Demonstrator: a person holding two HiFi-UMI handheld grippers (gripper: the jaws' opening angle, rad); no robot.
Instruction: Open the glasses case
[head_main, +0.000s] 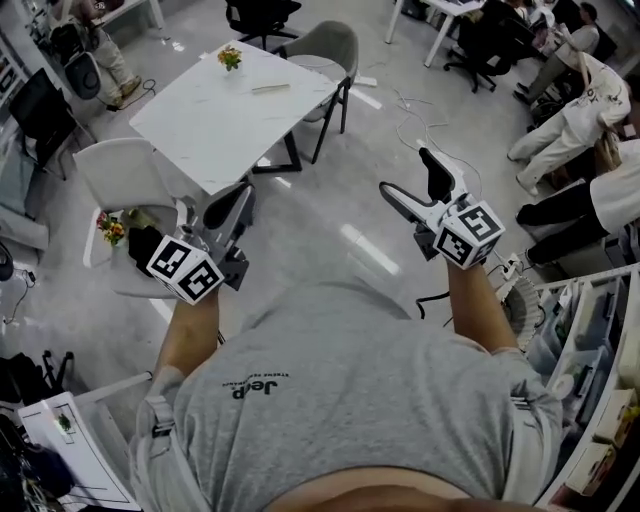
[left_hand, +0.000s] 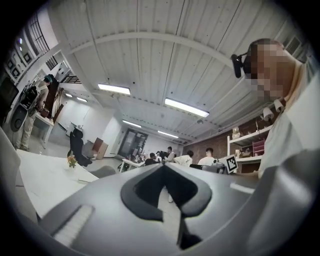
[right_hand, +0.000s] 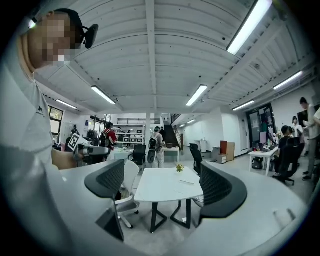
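Left gripper (head_main: 232, 205): jaws together, empty.
Right gripper (head_main: 405, 172): jaws wide apart, empty.
Risk: flat thing (head_main: 270, 88) on table (head_main: 200, 120), 11 o'clock, may not be the case.

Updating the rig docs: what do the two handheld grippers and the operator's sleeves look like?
Both the left gripper and right gripper have light grey bodies with black jaws. Each carries a white cube with black square markers. The T-shirt is grey and short-sleeved.
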